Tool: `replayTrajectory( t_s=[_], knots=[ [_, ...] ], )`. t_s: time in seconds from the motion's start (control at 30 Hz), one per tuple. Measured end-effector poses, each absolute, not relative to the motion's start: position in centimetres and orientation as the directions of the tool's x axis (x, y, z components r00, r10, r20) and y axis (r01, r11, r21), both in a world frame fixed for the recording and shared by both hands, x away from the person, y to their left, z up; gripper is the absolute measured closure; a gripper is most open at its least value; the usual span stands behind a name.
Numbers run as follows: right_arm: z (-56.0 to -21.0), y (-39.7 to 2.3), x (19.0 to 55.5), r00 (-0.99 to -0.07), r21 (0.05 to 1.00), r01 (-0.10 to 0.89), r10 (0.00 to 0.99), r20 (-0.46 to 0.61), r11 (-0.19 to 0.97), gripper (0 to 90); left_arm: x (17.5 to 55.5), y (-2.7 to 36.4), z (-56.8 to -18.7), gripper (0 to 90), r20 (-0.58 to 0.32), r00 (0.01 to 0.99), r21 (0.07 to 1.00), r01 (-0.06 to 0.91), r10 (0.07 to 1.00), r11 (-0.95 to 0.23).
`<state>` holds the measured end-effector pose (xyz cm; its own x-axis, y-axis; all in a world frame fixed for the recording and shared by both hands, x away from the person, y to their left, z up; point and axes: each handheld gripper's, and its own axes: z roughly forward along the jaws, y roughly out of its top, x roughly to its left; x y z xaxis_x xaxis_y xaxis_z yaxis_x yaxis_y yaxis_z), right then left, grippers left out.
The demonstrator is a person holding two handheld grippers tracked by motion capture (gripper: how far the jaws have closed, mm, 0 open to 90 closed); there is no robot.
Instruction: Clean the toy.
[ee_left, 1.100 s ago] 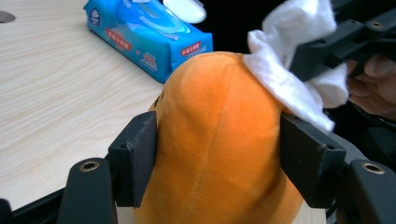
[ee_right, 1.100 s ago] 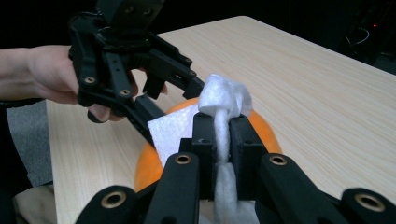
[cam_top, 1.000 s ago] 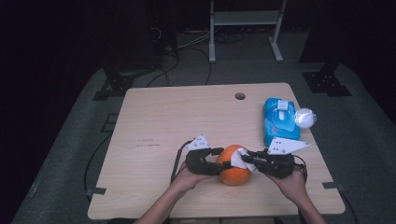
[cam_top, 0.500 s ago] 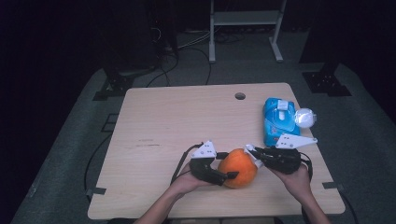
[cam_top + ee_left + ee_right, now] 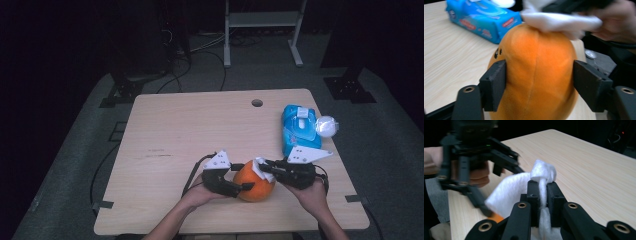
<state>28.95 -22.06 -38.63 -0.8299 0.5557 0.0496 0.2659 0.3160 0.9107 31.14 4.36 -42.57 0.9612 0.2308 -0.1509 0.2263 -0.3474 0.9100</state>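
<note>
An orange plush toy (image 5: 256, 186) (image 5: 539, 72) rests on the wooden table (image 5: 190, 130) near its front edge. My left gripper (image 5: 242, 176) (image 5: 539, 85) holds the toy from the left with one pad on each side. Its jaws have just been opening, and the toy is still between them. My right gripper (image 5: 261, 168) (image 5: 543, 187) comes in from the right, shut on a white wipe (image 5: 258, 166) (image 5: 544, 173) (image 5: 559, 22). The wipe lies against the top of the toy. In the right gripper view the left gripper (image 5: 469, 157) shows blurred behind the wipe.
A blue pack of wet wipes (image 5: 299, 129) (image 5: 484, 17) lies at the table's right side, with a white round object (image 5: 327, 126) at its right edge. A cable hole (image 5: 257, 103) sits near the far edge. Bare table stretches to the left and behind.
The wipe in the right gripper has shifted a little across the top of the toy. The toy and the left gripper have turned slightly and stay at the same spot.
</note>
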Motion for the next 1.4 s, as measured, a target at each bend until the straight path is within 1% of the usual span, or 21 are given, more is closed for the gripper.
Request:
replayTrajectory(
  t_s=[0.03, 0.07, 0.1, 0.13, 0.23, 0.37, 0.5, 0.57, 0.63, 0.67, 0.7, 0.8, 0.83, 0.87, 0.97, 1.03, 1.1, 1.17, 1.27, 1.33, 1.4],
  knots=[
    [-38.8, -22.4, 29.1, -0.826, 0.910, 0.272, 0.562, 0.053, 0.314, 81.6, 31.3, 4.4, -42.6, 24.3, -0.156, 0.966, 0.909, 0.222, 0.206, -0.354],
    [-38.9, -22.8, 29.2, -0.819, 0.909, 0.280, 0.570, 0.060, 0.308, 81.6, 31.3, 4.5, -42.7, 24.1, -0.152, 0.965, 0.909, 0.221, 0.212, -0.354],
    [-39.0, -23.0, 29.3, -0.816, 0.910, 0.284, 0.574, 0.064, 0.302, 81.6, 31.4, 4.4, -42.8, 25.9, -0.146, 0.962, 0.907, 0.224, 0.233, -0.357],
    [-39.1, -23.3, 29.4, -0.812, 0.909, 0.291, 0.579, 0.070, 0.298, 81.6, 31.4, 4.4, -43.0, 30.8, -0.144, 0.960, 0.909, 0.224, 0.240, -0.352],
    [-39.4, -24.0, 29.9, -0.796, 0.903, 0.307, 0.601, 0.071, 0.300, 81.6, 31.5, 4.4, -43.1, 36.2, -0.142, 0.956, 0.911, 0.228, 0.255, -0.345],
    [-39.3, -24.3, 29.9, -0.792, 0.895, 0.321, 0.605, 0.075, 0.309, 81.6, 31.4, 4.3, -43.1, 36.5, -0.139, 0.955, 0.911, 0.228, 0.263, -0.345],
    [-38.7, -23.2, 29.2, -0.810, 0.903, 0.288, 0.584, 0.052, 0.319, 81.6, 31.6, 4.2, -43.3, 35.4, -0.156, 0.947, 0.911, 0.248, 0.281, -0.330],
    [-38.3, -22.1, 28.7, -0.830, 0.905, 0.263, 0.556, 0.036, 0.335, 81.5, 31.5, 4.1, -43.3, 30.9, -0.144, 0.952, 0.911, 0.235, 0.271, -0.340],
    [-38.2, -21.4, 28.5, -0.841, 0.902, 0.243, 0.541, 0.013, 0.356, 81.5, 31.6, 3.9, -43.4, 17.4, -0.152, 0.953, 0.901, 0.243, 0.261, -0.360],
    [-38.1, -21.2, 28.4, -0.846, 0.900, 0.236, 0.533, 0.005, 0.366, 81.5, 31.8, 3.9, -43.6, 12.3, -0.163, 0.953, 0.899, 0.249, 0.254, -0.360],
    [-38.2, -21.2, 28.5, -0.847, 0.899, 0.236, 0.531, 0.005, 0.368, 81.5, 31.8, 3.9, -43.8, 9.2, -0.164, 0.954, 0.898, 0.250, 0.252, -0.363],
    [-38.3, -21.8, 28.8, -0.838, 0.902, 0.255, 0.546, 0.026, 0.349, 81.5, 32.1, 3.5, -44.7, 5.8, -0.157, 0.960, 0.891, 0.240, 0.234, -0.386],
    [-38.4, -22.1, 28.9, -0.833, 0.902, 0.261, 0.553, 0.030, 0.345, 81.5, 32.1, 3.4, -44.8, 6.1, -0.158, 0.960, 0.892, 0.239, 0.231, -0.384],
    [-38.4, -22.2, 29.0, -0.832, 0.902, 0.261, 0.554, 0.029, 0.345, 81.5, 32.1, 3.4, -44.8, 9.8, -0.153, 0.962, 0.894, 0.232, 0.227, -0.383],
    [-38.1, -22.1, 28.7, -0.833, 0.907, 0.263, 0.552, 0.041, 0.329, 81.5, 31.7, 3.6, -44.0, 27.4, -0.131, 0.961, 0.898, 0.218, 0.243, -0.382],
    [-37.7, -21.8, 28.4, -0.848, 0.917, 0.245, 0.528, 0.046, 0.314, 81.5, 31.4, 3.5, -43.6, 32.5, -0.118, 0.963, 0.905, 0.205, 0.244, -0.372],
    [-37.2, -21.0, 27.9, -0.858, 0.916, 0.217, 0.514, 0.015, 0.336, 81.5, 31.0, 3.3, -43.1, 34.2, -0.097, 0.964, 0.911, 0.186, 0.246, -0.369],
    [-37.3, -21.0, 27.9, -0.853, 0.914, 0.207, 0.522, -0.006, 0.348, 81.5, 30.8, 3.5, -42.4, 35.3, -0.096, 0.964, 0.916, 0.183, 0.249, -0.356],
    [-37.7, -22.5, 28.8, -0.832, 0.921, 0.247, 0.554, 0.042, 0.301, 81.5, 30.9, 4.2, -41.3, 35.5, -0.108, 0.963, 0.924, 0.189, 0.247, -0.334],
    [-38.5, -23.4, 29.5, -0.817, 0.916, 0.300, 0.567, 0.104, 0.265, 81.5, 30.9, 4.1, -41.2, 35.4, -0.082, 0.962, 0.914, 0.177, 0.262, -0.365],
    [-39.1, -23.2, 29.7, -0.815, 0.906, 0.325, 0.567, 0.122, 0.271, 81.5, 30.9, 3.8, -42.0, 34.5, -0.080, 0.960, 0.899, 0.185, 0.267, -0.396]
  ],
)
